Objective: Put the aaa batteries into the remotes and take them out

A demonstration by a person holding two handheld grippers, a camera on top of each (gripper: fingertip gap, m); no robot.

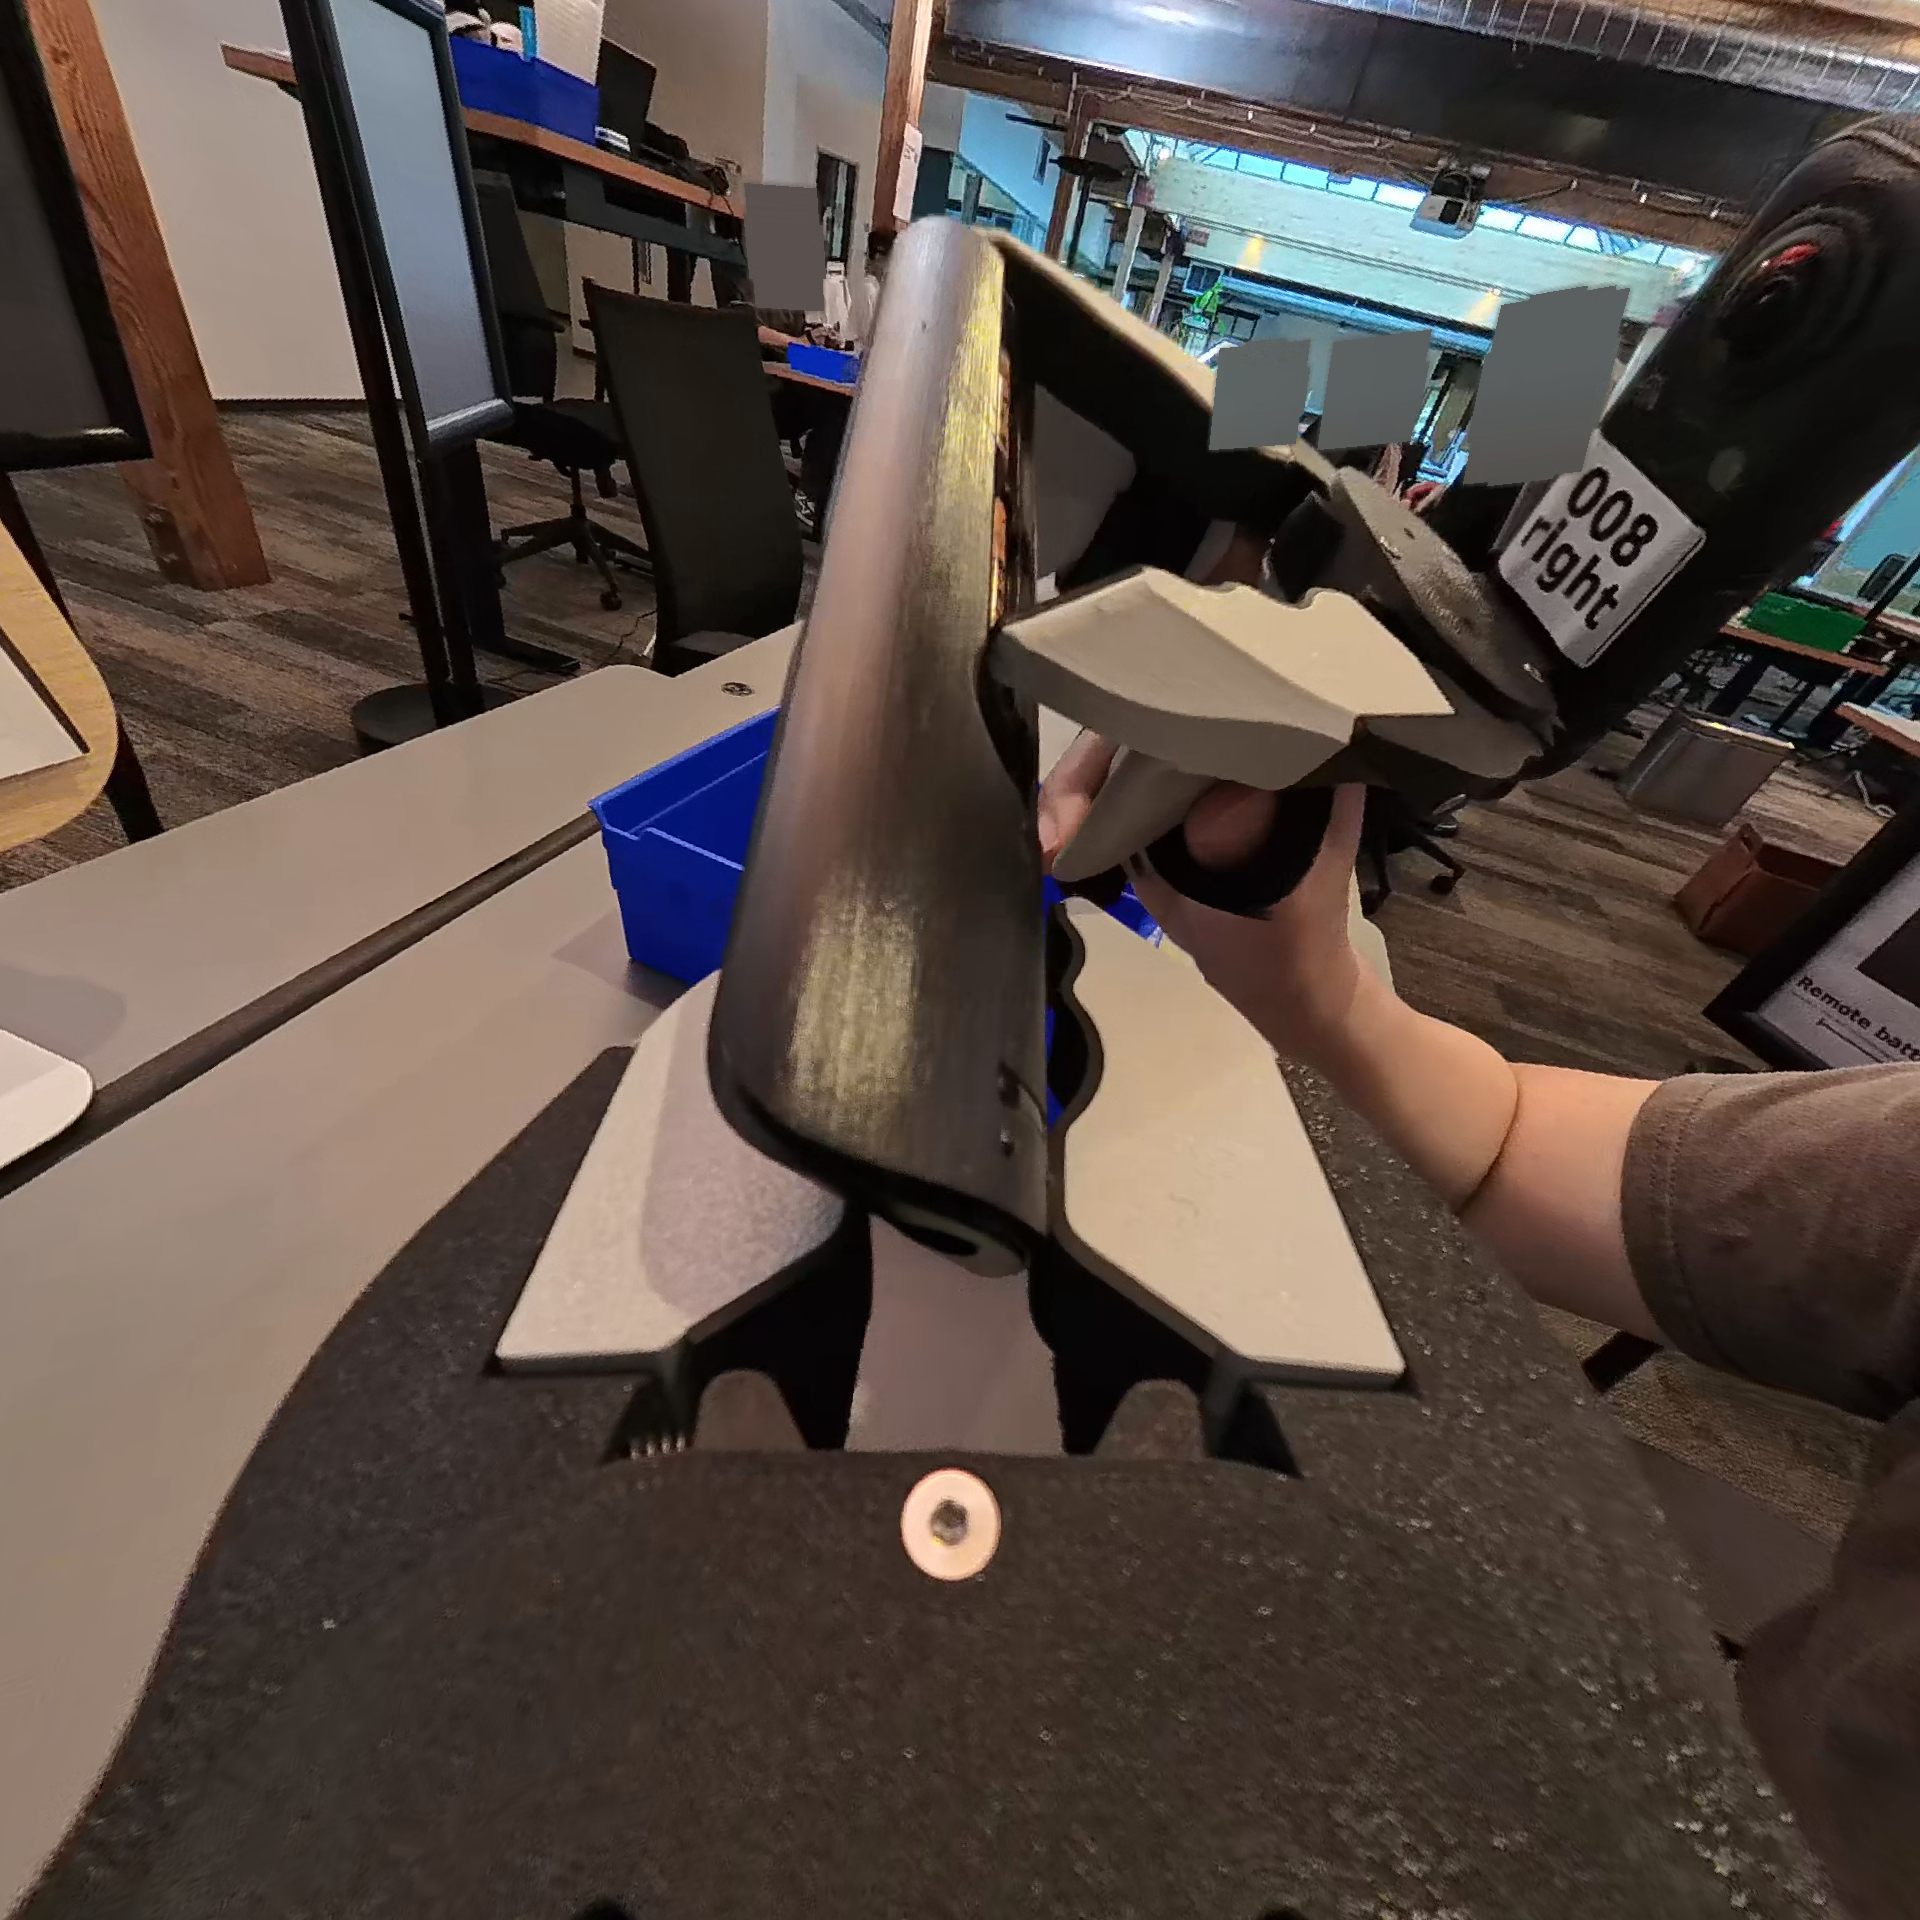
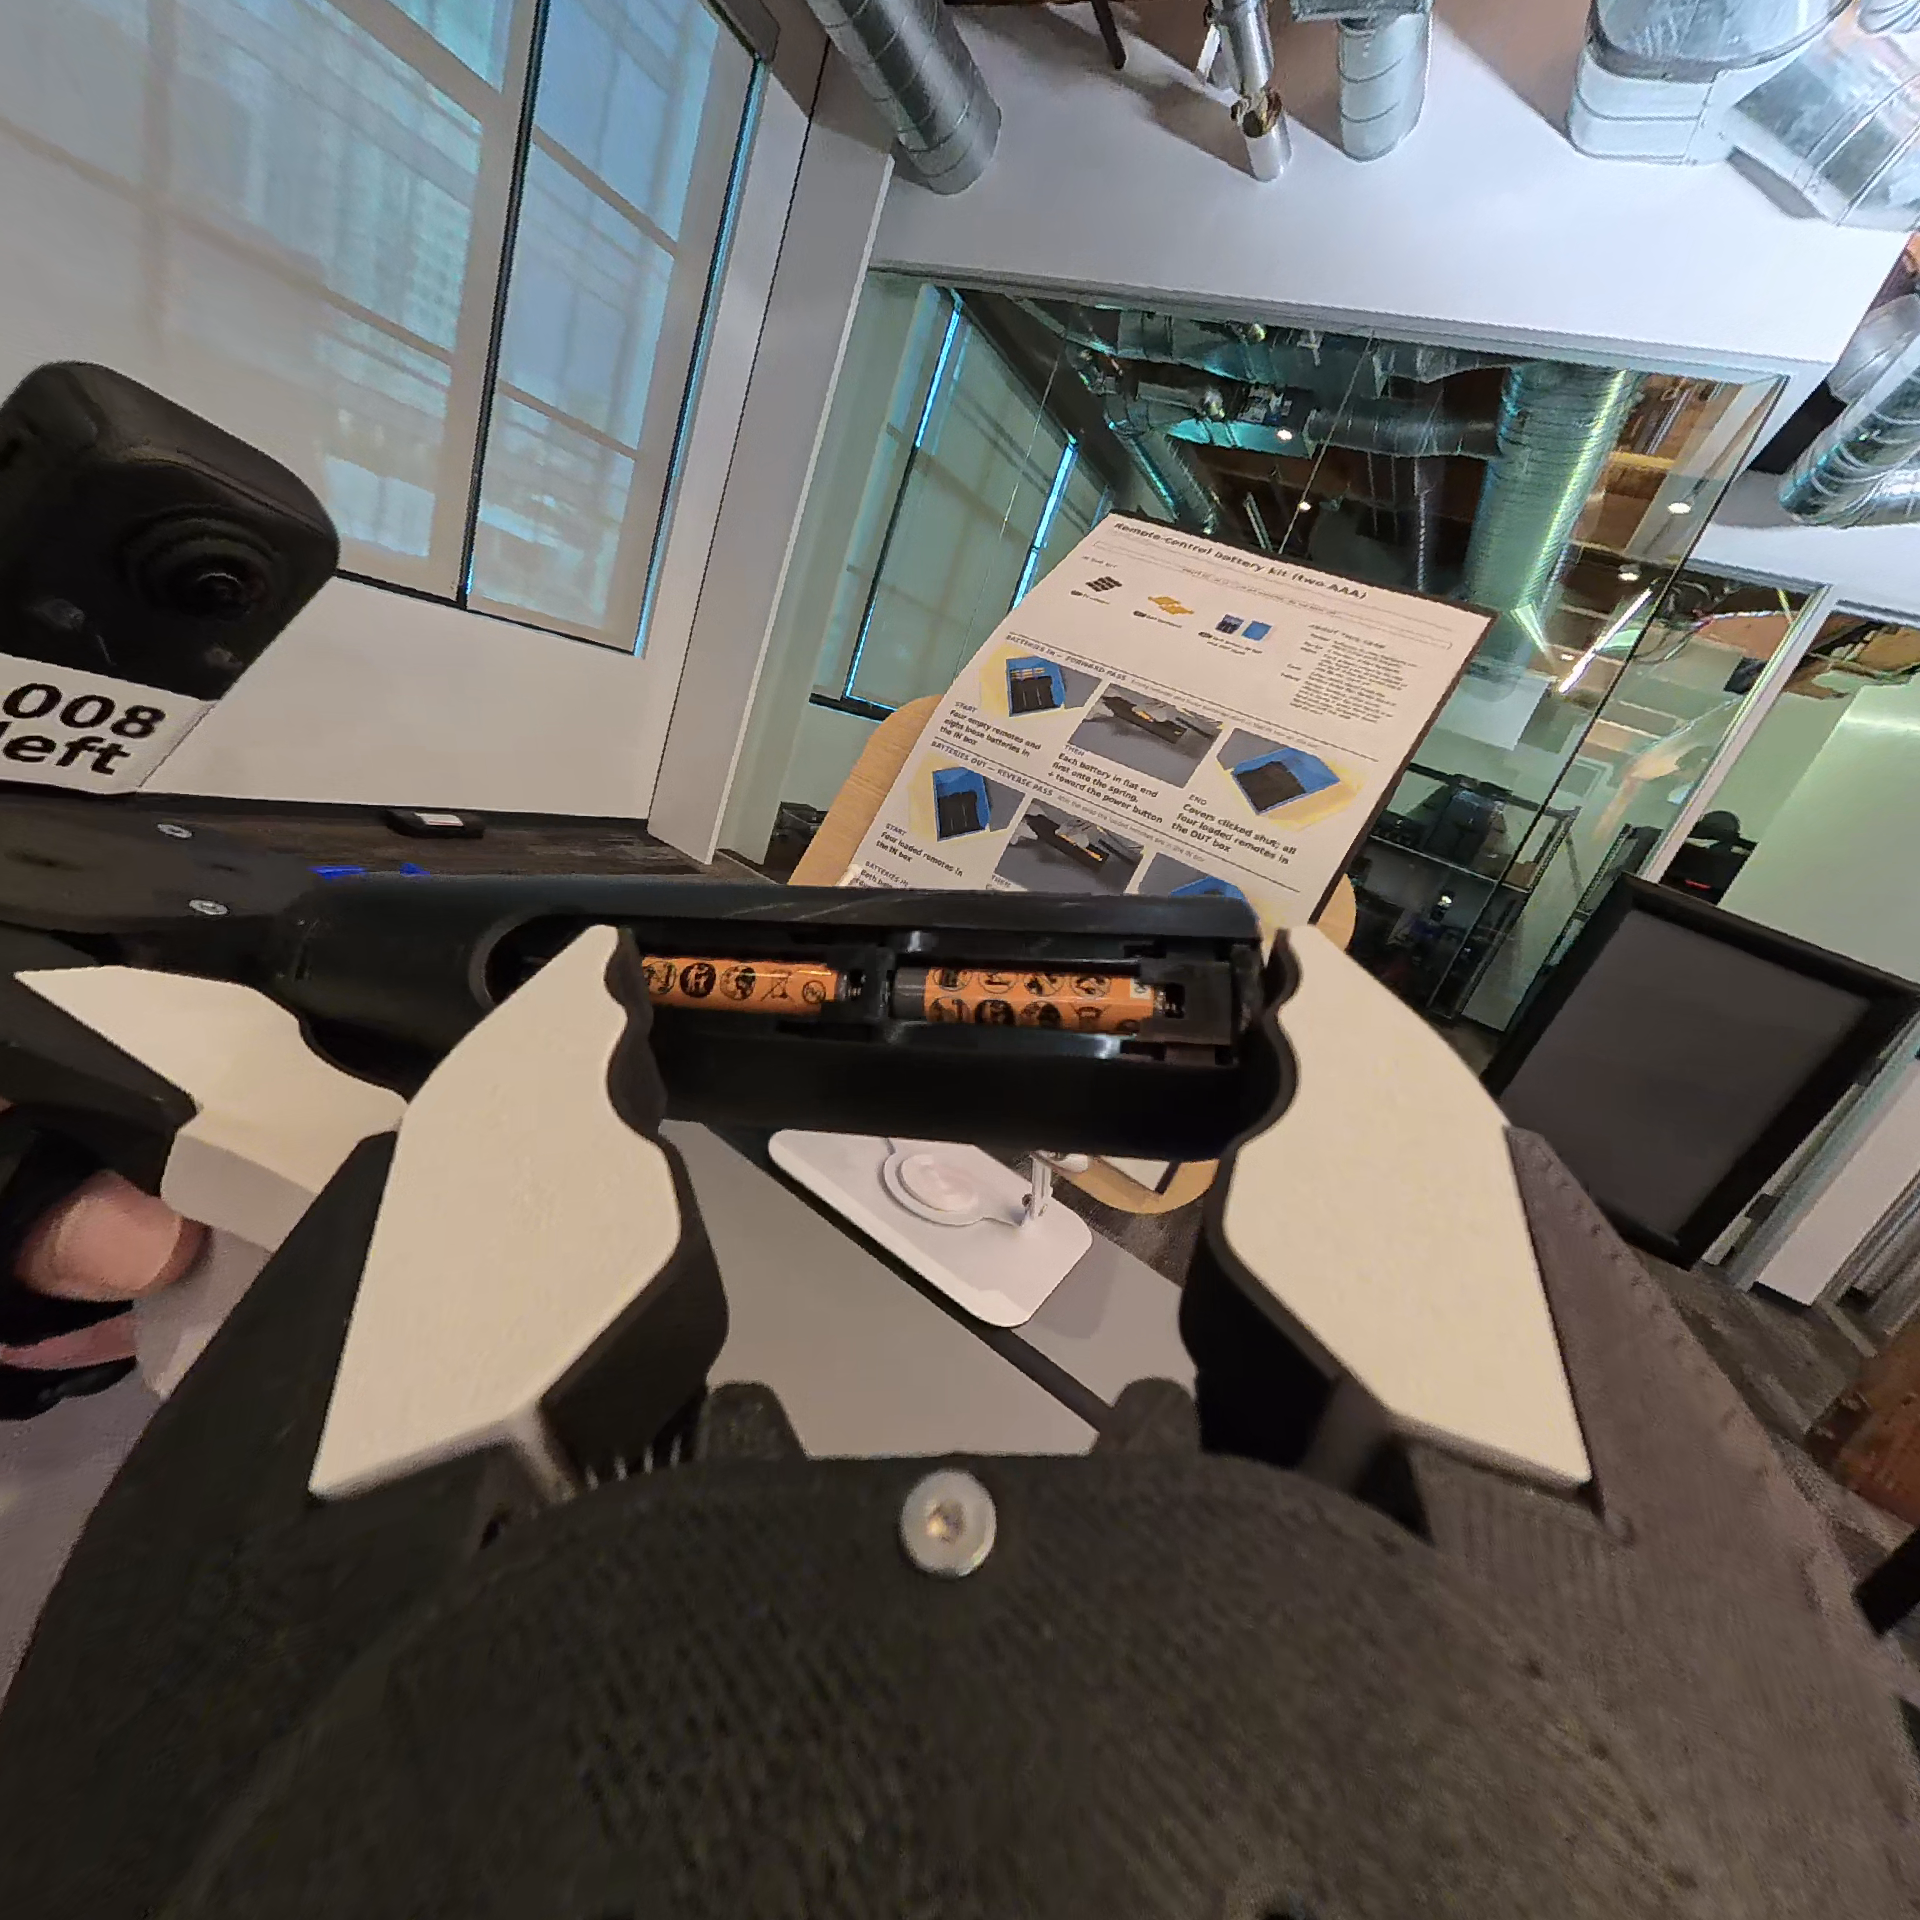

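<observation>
left tool (image 1: 951, 1164) clamped on the near end of the black remote (image 1: 894, 727), lifted clear of the table (image 1: 260, 1091), blue bin (image 1: 686, 842) just beyond. right tool (image 2: 951, 1039) gripping the same remote's far end, fingers (image 2: 520, 1143) flanking the open bay. two orange aaa batteries (image 2: 894, 987) seated end to end between them. looks light, stiff, glossy and slippery; best held by the long edges, batteries prised up at a spring end.
</observation>
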